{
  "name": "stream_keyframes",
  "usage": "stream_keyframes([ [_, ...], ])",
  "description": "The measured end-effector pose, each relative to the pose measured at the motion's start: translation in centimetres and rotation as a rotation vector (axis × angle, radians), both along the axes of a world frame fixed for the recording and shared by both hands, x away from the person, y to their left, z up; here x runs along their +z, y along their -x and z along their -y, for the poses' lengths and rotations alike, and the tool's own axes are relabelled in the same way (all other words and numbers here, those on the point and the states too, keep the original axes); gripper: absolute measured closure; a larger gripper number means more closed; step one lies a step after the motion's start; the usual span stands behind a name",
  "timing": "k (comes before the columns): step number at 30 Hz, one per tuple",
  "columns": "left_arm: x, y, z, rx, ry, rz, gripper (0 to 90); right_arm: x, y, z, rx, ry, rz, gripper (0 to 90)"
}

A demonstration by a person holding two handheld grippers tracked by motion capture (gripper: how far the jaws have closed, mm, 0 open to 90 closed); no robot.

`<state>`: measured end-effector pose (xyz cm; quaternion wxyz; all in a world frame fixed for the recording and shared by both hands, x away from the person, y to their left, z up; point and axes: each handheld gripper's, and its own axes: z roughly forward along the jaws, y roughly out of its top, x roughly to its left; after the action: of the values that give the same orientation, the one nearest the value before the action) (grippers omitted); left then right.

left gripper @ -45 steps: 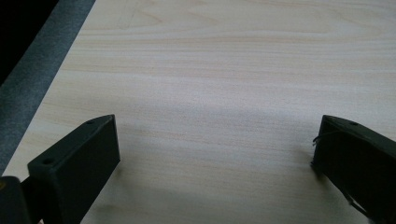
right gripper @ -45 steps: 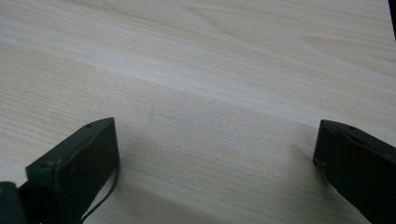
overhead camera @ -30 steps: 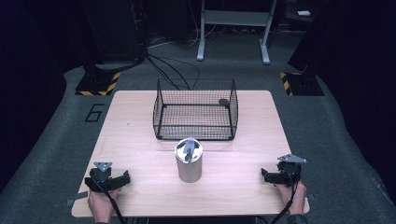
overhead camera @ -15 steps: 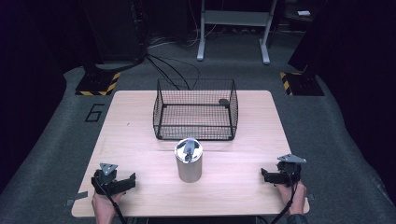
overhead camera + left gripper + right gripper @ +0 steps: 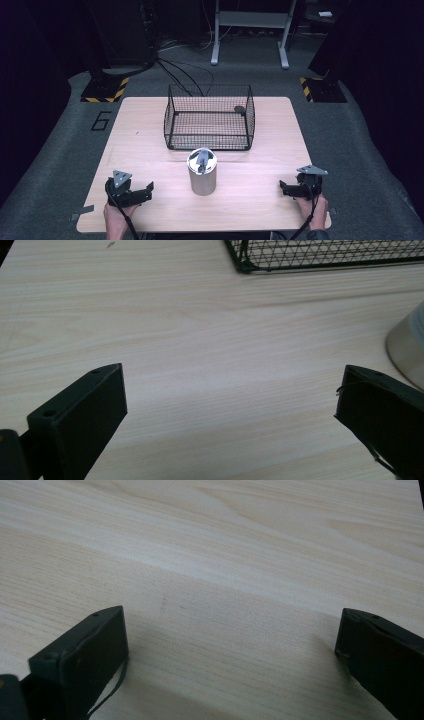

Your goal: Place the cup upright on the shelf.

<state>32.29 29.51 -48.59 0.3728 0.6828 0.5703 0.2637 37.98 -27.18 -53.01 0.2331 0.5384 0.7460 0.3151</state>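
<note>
both grippers, left (image 5: 142, 190) and right (image 5: 286, 189), jaws wide, empty, flanking steel can (image 5: 202, 171) near wire basket (image 5: 210, 122), likely ready to grab.

Both grippers are black, blocky tools. The left gripper (image 5: 142, 190), near the table (image 5: 150, 130) edge left of the steel can (image 5: 202, 171), carries a grey three-cornered plate with small dark holes on top, and a black cable trails from it past the left hand (image 5: 117, 216). The right gripper (image 5: 286, 189), right of the can, has the same grey plate and a black cable running over the right hand (image 5: 312, 212). In the gripper views each jaw is a flat black slab with small screw holes near its tip.
</note>
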Motion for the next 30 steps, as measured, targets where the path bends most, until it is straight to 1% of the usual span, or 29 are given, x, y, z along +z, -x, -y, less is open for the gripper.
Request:
stream_keyframes([
  [2, 0.2, 0.1, 0.3, -0.014, 0.007, -0.003, 0.0, 0.0, 0.0, 0.0, 0.002, 0.002, 0.003, 0.1],
  [3, 0.2, 0.1, 0.5, -0.017, 0.011, 0.005, 0.0, 0.0, 0.0, 0.0, 0.000, -0.001, 0.002, 0.1],
  [4, 0.2, 0.2, 0.7, -0.033, 0.014, -0.008, 0.0, 0.0, 0.0, 0.0, 0.003, -0.004, 0.000, 0.0],
  [5, 0.2, 0.2, 0.7, -0.033, 0.014, -0.008, 0.0, 0.0, 0.0, 0.1, 0.004, -0.003, -0.003, 0.1],
  [6, 0.1, 0.2, 1.1, -0.048, 0.018, -0.008, 0.0, 0.0, 0.0, 0.0, 0.003, -0.004, -0.001, 0.0],
  [7, 0.1, 0.2, 1.1, -0.048, 0.018, -0.008, 0.0, 0.0, 0.0, 0.0, 0.003, -0.004, -0.001, 0.0],
  [8, 0.1, 0.2, 1.3, -0.063, 0.020, -0.011, 0.0, 0.0, 0.0, 0.0, 0.003, -0.004, 0.002, 0.1],
  [9, 0.0, 0.3, 1.7, -0.072, 0.040, 0.003, 0.0, 0.0, 0.0, 0.0, 0.003, -0.004, 0.001, 0.1],
  [10, 0.0, 0.4, 1.9, -0.090, 0.042, -0.003, 0.0, 0.0, 0.0, 0.0, 0.001, -0.003, 0.005, 0.1],
  [11, 0.0, 0.4, 1.9, -0.090, 0.042, -0.003, 0.0, 0.0, 0.0, 0.0, 0.001, -0.001, 0.000, 0.1],
  [12, 0.0, 0.5, 2.3, -0.108, 0.054, 0.002, 0.0, 0.0, 0.0, 0.0, 0.002, 0.000, -0.004, 0.0],
  [13, 0.1, 0.6, 2.6, -0.118, 0.056, 0.005, 0.0, 0.0, 0.0, 0.0, 0.001, 0.001, 0.000, 0.0],
  [14, 0.1, 0.6, 2.6, -0.118, 0.056, 0.005, 0.0, 0.0, 0.0, 0.0, 0.001, 0.001, 0.000, 0.0],
  [15, 0.1, 0.7, 3.0, -0.139, 0.068, 0.012, 0.0, 0.0, 0.0, 0.0, 0.002, 0.000, -0.001, 0.0],
  [17, 0.3, 0.8, 3.5, -0.152, 0.079, 0.031, 0.0, 0.0, 0.0, 0.0, 0.000, 0.000, 0.002, 0.0],
  [18, 0.3, 0.8, 3.5, -0.152, 0.079, 0.031, 0.0, 0.0, 0.0, 0.0, -0.003, -0.002, 0.003, 0.1],
  [19, 0.5, 0.9, 3.8, -0.166, 0.095, 0.044, 0.0, 0.0, 0.0, 0.0, -0.002, -0.001, 0.003, 0.1],
  [20, 0.6, 0.9, 4.0, -0.172, 0.100, 0.055, 0.0, 0.0, 0.0, 0.0, -0.002, -0.001, 0.001, 0.1],
  [21, 0.7, 0.9, 4.1, -0.184, 0.103, 0.054, 0.0, 0.0, 0.0, 0.0, -0.002, -0.001, 0.001, 0.0],
  [22, 0.7, 0.9, 4.1, -0.184, 0.103, 0.054, 0.0, 0.0, 0.0, 0.0, 0.000, 0.000, 0.002, 0.1],
  [24, 1.0, 0.9, 4.6, -0.206, 0.115, 0.066, 0.0, 0.0, 0.0, 0.0, -0.002, -0.001, 0.003, 0.1],
  [27, 1.4, 0.9, 5.3, -0.240, 0.119, 0.084, 0.0, 0.0, 0.0, 0.0, -0.002, 0.000, 0.001, 0.1],
  [29, 1.7, 0.9, 5.9, -0.278, 0.115, 0.086, 0.0, 0.0, 0.0, 0.0, 0.001, 0.002, -0.001, 0.1],
  [30, 1.7, 0.9, 5.9, -0.278, 0.115, 0.086, 0.0, 0.0, 0.0, 0.0, 0.001, 0.002, -0.001, 0.1],
])
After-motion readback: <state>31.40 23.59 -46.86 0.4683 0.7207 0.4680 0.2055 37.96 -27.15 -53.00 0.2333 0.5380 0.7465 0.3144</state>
